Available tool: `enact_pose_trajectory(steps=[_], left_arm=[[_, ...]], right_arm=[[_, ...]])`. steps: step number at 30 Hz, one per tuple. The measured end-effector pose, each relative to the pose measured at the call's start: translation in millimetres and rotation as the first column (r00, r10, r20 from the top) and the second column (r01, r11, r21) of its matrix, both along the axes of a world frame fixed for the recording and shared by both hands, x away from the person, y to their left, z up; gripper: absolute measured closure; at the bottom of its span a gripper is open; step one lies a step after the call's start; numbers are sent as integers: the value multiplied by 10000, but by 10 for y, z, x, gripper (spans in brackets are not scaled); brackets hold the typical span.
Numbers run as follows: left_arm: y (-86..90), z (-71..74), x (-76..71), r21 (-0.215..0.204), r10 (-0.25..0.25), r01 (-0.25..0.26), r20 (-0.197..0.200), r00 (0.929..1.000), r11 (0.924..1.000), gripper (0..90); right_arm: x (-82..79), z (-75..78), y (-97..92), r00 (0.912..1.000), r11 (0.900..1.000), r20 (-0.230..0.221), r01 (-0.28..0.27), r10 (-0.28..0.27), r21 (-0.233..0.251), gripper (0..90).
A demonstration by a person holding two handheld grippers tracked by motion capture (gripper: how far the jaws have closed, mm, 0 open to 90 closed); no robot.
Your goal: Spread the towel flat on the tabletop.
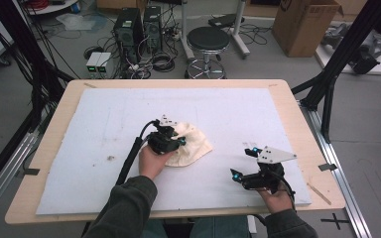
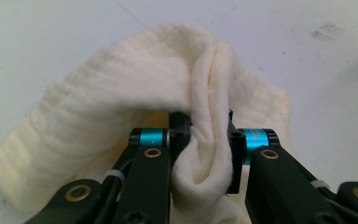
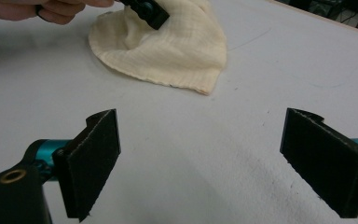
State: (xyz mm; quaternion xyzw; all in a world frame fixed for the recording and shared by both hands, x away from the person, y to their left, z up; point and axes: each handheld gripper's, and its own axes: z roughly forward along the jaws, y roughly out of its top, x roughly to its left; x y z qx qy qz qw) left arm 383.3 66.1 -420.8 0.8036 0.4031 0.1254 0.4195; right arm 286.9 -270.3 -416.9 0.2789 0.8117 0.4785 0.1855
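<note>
A crumpled cream cloth [image 1: 194, 145] lies near the middle of the white foam sheet [image 1: 238, 106]. My left gripper [image 1: 177, 142] rests on the cloth's left side. In the left gripper view a bunched fold of the cloth [image 2: 121, 84] is pinched between the pads of the left gripper [image 2: 207, 133]. My right gripper [image 1: 243, 161] hovers at the front right, well apart from the cloth. Its jaws stand wide with only bare sheet between them [image 3: 209, 158]. The right gripper view has the cloth [image 3: 177, 46] farther off, with the left gripper's black jaw tip [image 3: 147, 10] on it.
The foam sheet covers a wooden table [image 1: 297, 124]. Past the far edge stand a black stool [image 1: 207, 42], computer towers [image 1: 136, 29] with cables, and a cardboard box [image 1: 302, 25]. Black frame struts [image 1: 327, 79] rise at the right.
</note>
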Motion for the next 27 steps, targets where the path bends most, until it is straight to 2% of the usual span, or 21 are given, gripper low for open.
enact_pose_trajectory(steps=[2, 5, 7, 8, 10, 13, 18, 22, 25, 27], left_arm=[[13, -11, 14, -12, -10, 10, 4, 10000, 10000, 717], [48, 25, 4, -63, -188, 189, 222, 9996, 9998, 582], [86, 73, -11, -247, -156, 164, 323, 9994, 9996, 479], [116, 104, -20, -385, -173, 190, 446, 9989, 9991, 460], [194, 172, -47, -605, -192, 236, 724, 9972, 9979, 442], [331, 259, -81, -905, -6, 88, 896, 9960, 9959, 397], [558, 318, -176, -980, 172, -60, 1137, 9934, 9952, 385], [679, 294, -269, -712, 165, -72, 1313, 9912, 9974, 385], [765, 248, -305, -499, 203, -141, 1265, 9918, 9987, 390], [807, 218, -308, -195, 243, -221, 1181, 9927, 9996, 396]], right_arm=[[7, -5, 2, 10000, 10000, -27, -55, 54, -61, 114], [12, -11, 4, 10000, 10000, -55, -39, 39, -50, 114], [17, -14, 7, 10000, 10000, -64, -54, 54, -29, 114], [19, -16, 9, 9999, 10000, -81, -89, 89, -44, 114], [15, -14, 18, 9999, 9999, -104, -94, 94, -62, 114], [16, -15, 32, 9999, 9999, -74, -126, 126, -59, 114], [31, -19, 41, 9997, 9998, -187, -181, 181, -10, 114], [59, -17, 43, 9993, 9998, -316, -208, 210, 58, 114], [92, 5, 57, 9989, 9995, -367, -282, 285, 105, 114], [125, 32, 76, 9988, 9995, -395, -268, 274, 156, 114]])
